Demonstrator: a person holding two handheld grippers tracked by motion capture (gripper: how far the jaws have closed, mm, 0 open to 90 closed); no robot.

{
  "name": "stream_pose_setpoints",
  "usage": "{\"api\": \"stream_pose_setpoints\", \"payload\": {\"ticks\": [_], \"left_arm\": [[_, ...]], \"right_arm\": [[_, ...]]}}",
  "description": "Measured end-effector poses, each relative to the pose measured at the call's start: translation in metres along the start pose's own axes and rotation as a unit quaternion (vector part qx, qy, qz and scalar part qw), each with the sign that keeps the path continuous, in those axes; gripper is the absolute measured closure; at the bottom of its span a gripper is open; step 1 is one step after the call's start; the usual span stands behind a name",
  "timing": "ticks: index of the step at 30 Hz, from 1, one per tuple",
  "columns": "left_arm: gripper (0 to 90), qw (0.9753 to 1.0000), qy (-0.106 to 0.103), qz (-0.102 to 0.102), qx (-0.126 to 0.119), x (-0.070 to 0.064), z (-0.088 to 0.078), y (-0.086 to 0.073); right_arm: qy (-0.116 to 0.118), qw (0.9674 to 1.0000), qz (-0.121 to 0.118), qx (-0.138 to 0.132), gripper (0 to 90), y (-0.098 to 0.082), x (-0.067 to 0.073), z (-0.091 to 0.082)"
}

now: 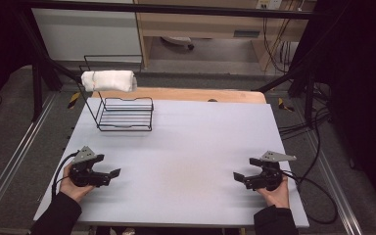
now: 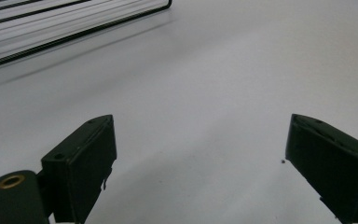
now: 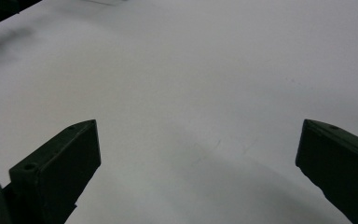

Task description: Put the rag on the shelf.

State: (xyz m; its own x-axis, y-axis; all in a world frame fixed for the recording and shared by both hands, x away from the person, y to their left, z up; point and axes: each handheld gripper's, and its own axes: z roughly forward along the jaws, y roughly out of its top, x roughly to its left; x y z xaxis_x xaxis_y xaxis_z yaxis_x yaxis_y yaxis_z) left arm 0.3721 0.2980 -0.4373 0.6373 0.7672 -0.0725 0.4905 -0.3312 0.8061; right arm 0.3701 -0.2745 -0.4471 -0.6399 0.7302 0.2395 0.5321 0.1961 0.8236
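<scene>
A rolled white towel (image 1: 108, 81) hangs on the top bar of a black wire rack (image 1: 125, 115) at the table's far left. My left gripper (image 1: 111, 172) rests near the front left of the table, held by a hand, its jaws wide open over bare tabletop (image 2: 200, 140). My right gripper (image 1: 238, 176) rests near the front right, also held by a hand, jaws wide open with nothing between them (image 3: 198, 149). Both grippers point toward the table's middle. The rack's lower edge (image 2: 65, 32) appears at the top left of the left gripper view.
The pale grey table (image 1: 196, 142) has a wooden strip (image 1: 200, 94) along its far edge. Black frame posts (image 1: 36, 88) stand at both sides, and cables (image 1: 318, 196) trail off the right edge. Floor and a wooden cabinet (image 1: 200, 24) lie beyond.
</scene>
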Motion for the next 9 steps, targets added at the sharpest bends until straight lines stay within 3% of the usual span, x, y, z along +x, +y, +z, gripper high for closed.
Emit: {"api": "stream_pose_setpoints", "payload": {"ticks": [9], "left_arm": [[8.6, 1.0, -0.003, 0.004, 0.004, -0.001, 0.0001, -0.0019]], "right_arm": [[-0.006, 0.9999, 0.007, -0.003, 0.5, -0.0032, -0.0003, -0.0014]]}}
